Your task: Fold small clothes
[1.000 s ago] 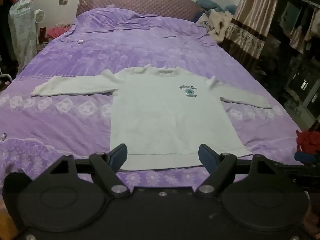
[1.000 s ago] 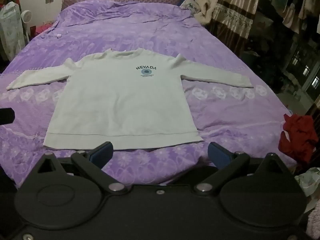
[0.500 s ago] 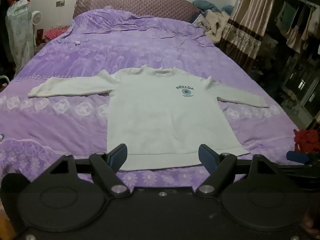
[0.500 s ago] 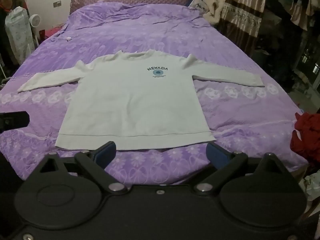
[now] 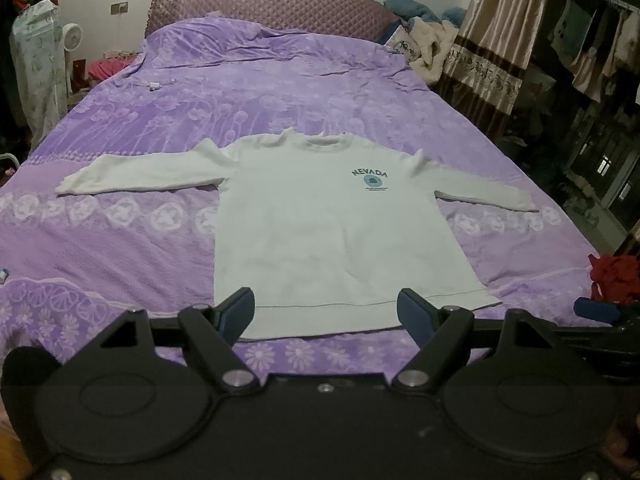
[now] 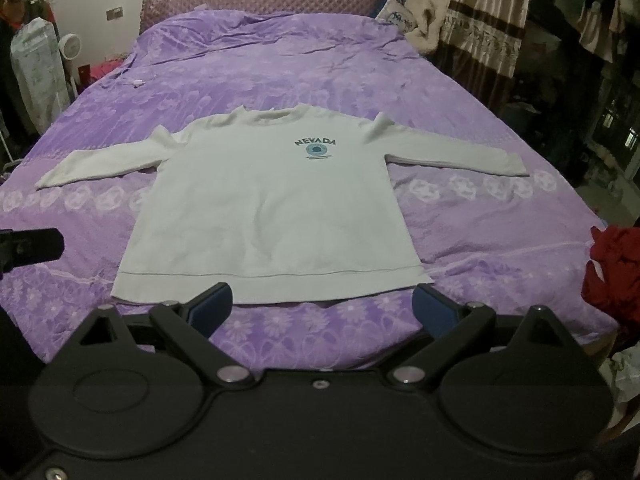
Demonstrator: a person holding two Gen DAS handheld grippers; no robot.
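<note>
both grippers hang with their jaws spread wide and nothing between them: the left gripper [image 5: 326, 312] and the right gripper [image 6: 322, 306] sit just short of the hem of the white sweatshirt [image 6: 272, 200], which lies flat, front up, on the purple bedspread [image 6: 480, 216] straight ahead of them. its long axis through the body runs away from the tools, hem nearest, collar farthest, sleeves stretched out to either side. judging from this, a pinch could catch only the top layer, or snag the bedspread with it, so the fold would drag crooked. the far red clothes [image 6: 612, 272] lie clear at the right.
</note>
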